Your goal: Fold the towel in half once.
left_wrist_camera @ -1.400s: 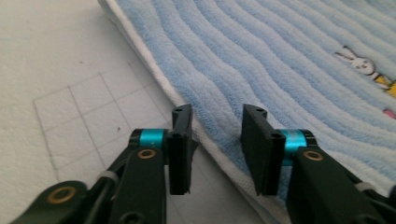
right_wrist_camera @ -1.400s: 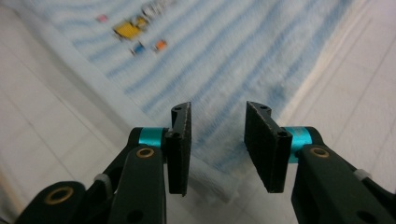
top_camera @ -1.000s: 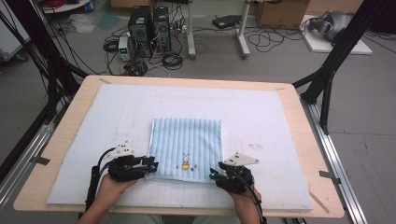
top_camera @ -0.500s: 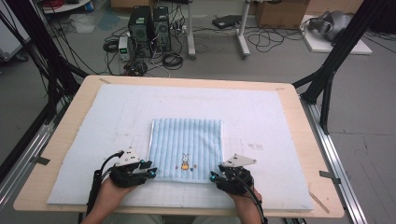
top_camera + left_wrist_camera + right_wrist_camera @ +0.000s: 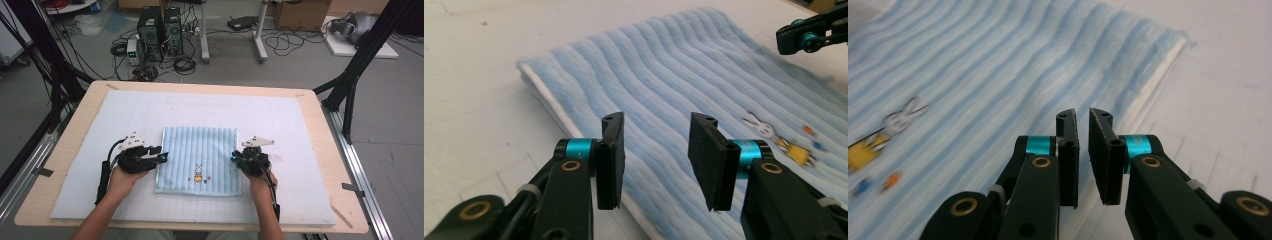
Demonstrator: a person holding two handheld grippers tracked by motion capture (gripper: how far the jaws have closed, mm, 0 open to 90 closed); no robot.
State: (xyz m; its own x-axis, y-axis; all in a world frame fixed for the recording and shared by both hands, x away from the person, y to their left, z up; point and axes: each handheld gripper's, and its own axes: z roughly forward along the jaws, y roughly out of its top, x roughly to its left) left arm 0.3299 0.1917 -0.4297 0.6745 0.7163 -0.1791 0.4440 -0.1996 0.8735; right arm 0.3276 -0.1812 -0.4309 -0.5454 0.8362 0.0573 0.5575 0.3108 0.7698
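A folded light blue striped towel [image 5: 200, 157] with a small rabbit print [image 5: 198, 172] lies flat in the middle of the white mat. My left gripper [image 5: 163, 156] sits at the towel's left edge, and in the left gripper view its jaws [image 5: 656, 150] stand wide open above the towel [image 5: 664, 85], holding nothing. My right gripper [image 5: 234, 157] sits at the towel's right edge. In the right gripper view its jaws [image 5: 1083, 150] are a narrow gap apart over the towel's white-trimmed edge [image 5: 1148, 95], with nothing between them.
The white gridded mat [image 5: 300, 125] covers most of the wooden table [image 5: 65, 145]. Black frame posts [image 5: 350, 85] stand at the table's corners. Computers and cables [image 5: 160, 30] lie on the floor beyond the far edge.
Both grippers have moved away from the person, from the towel's near corners to about halfway along its left and right edges. The towel has not moved.
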